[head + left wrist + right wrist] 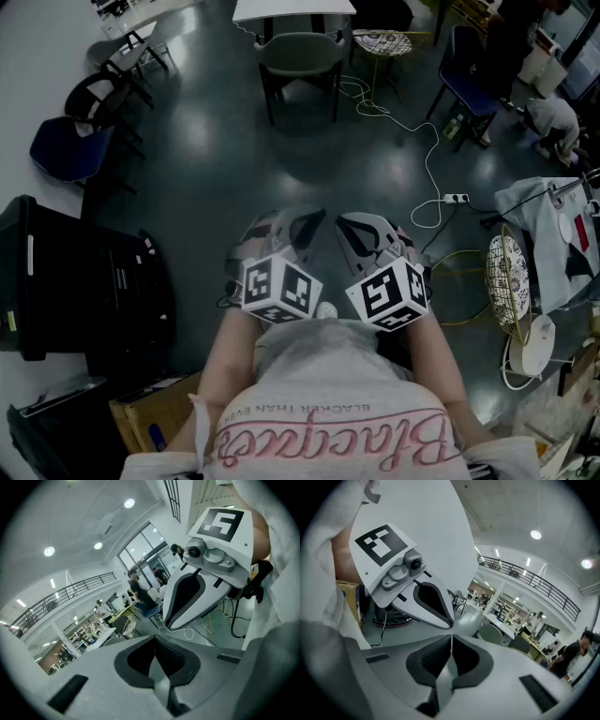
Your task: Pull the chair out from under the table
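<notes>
Grey shirt [328, 375] at 6 o'clock | left gripper [302, 228], right gripper [354, 230] hovering ahead — gripper views showing ribbed pads [169, 658] pressing together, empty | rounded grey chair [300, 58] sitting at 12 o'clock under white table [293, 9]

White cable [428, 161] trailing to power strip [456, 199], black cabinet [80, 281] left

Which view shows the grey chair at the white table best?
Head view: the grey chair shows clearly, tucked at the white table. The right gripper view shows what seems the same chair, small and distant; the left gripper view still less.
</notes>
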Action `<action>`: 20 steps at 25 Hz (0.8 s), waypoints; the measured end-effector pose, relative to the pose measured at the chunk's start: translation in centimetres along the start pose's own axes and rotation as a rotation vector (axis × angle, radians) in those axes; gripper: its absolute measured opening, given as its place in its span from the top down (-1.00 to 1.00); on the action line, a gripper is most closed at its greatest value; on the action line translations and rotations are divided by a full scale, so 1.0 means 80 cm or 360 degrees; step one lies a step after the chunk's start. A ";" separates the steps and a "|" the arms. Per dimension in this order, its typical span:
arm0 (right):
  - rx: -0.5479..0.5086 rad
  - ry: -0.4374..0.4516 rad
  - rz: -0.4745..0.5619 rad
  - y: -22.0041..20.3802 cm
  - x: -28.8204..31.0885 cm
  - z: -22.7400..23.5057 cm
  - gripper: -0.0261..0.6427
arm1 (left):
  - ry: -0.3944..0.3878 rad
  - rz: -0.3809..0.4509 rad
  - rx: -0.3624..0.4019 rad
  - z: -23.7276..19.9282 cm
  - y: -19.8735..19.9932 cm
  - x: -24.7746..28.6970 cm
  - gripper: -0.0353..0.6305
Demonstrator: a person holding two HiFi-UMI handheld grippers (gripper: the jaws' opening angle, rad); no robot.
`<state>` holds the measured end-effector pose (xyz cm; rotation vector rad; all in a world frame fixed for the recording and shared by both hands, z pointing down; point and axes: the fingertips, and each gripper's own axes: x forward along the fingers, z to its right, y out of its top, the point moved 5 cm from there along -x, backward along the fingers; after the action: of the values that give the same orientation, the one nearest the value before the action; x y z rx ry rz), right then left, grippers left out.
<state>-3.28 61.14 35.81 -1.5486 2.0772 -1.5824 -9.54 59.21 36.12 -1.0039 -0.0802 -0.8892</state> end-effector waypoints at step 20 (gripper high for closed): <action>0.0186 0.0029 0.0040 -0.041 0.004 0.049 0.89 | 0.0057 -0.0074 -0.0094 -0.002 0.007 0.044 0.88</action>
<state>1.04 58.51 36.64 -1.4696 1.9664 -1.6820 -6.92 57.09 37.17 -1.0442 -0.0474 -0.9567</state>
